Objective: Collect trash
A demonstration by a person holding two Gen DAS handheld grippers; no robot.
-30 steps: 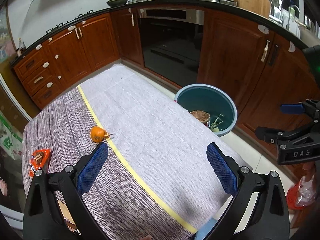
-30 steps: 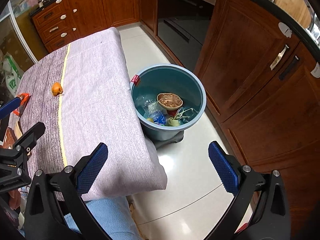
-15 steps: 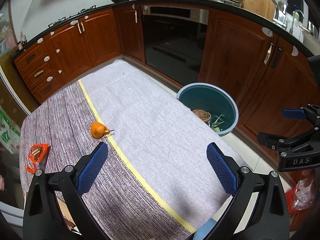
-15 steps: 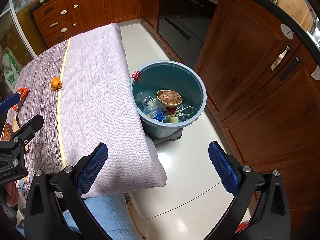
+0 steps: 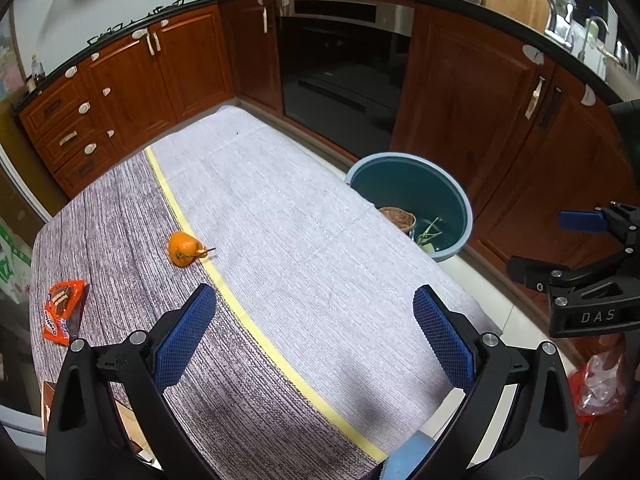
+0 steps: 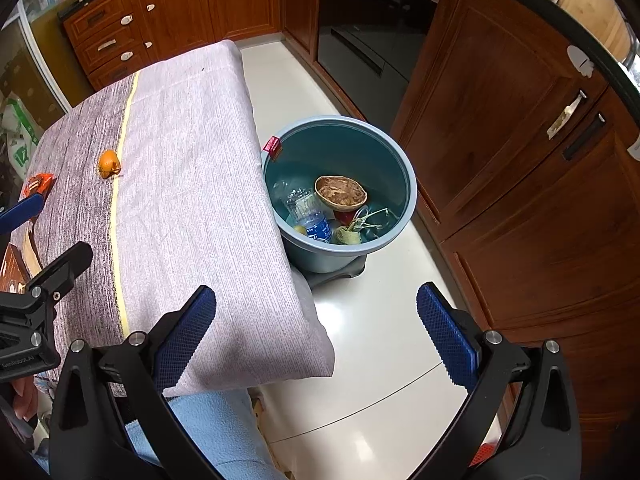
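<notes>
The orange peel (image 5: 184,249) lies on the darker part of the tabletop (image 5: 304,248), just beside the yellow stripe (image 5: 240,312), with the red snack wrapper (image 5: 62,311) farther out near the tabletop's edge. My left tongs (image 5: 314,330) hang above the cloth, spread wide and empty, short of the peel. My right tongs (image 6: 316,334) are also spread and empty over the tabletop's corner and the floor, with the blue bin (image 6: 396,168) of trash ahead on the floor against the tabletop's side.
</notes>
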